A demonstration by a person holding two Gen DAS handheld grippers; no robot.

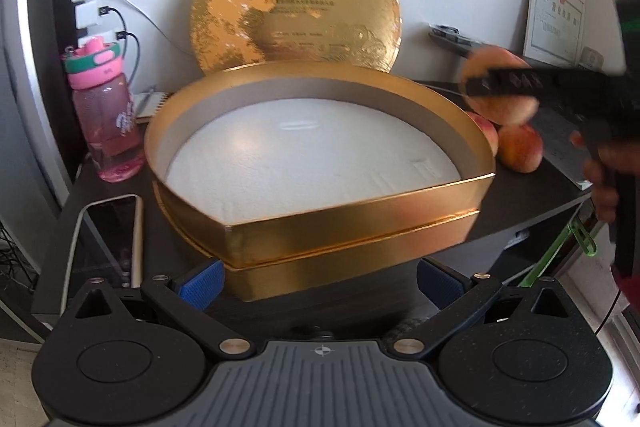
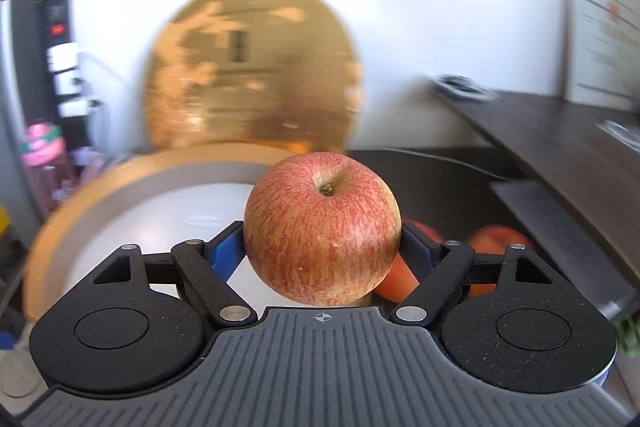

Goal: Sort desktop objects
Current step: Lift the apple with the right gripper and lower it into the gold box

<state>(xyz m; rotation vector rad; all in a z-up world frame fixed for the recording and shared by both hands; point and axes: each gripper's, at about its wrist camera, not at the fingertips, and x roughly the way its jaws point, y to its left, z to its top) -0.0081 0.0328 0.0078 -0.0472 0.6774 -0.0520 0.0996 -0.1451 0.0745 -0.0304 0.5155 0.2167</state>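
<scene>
step: carry apple to box | right tool (image 2: 322, 247) clamped on apple (image 2: 322, 227), above gold box (image 1: 320, 163) rim | left tool (image 1: 320, 279) apart, empty | advice: lower onto white liner, release gently; two fruits wait on bench (image 1: 520, 195)

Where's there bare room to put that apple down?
The gold box's white floor is bare all round inside its rim. Right of the box it is crowded: two apples sit on the desk. To its left stand a pink bottle and a phone.
</scene>
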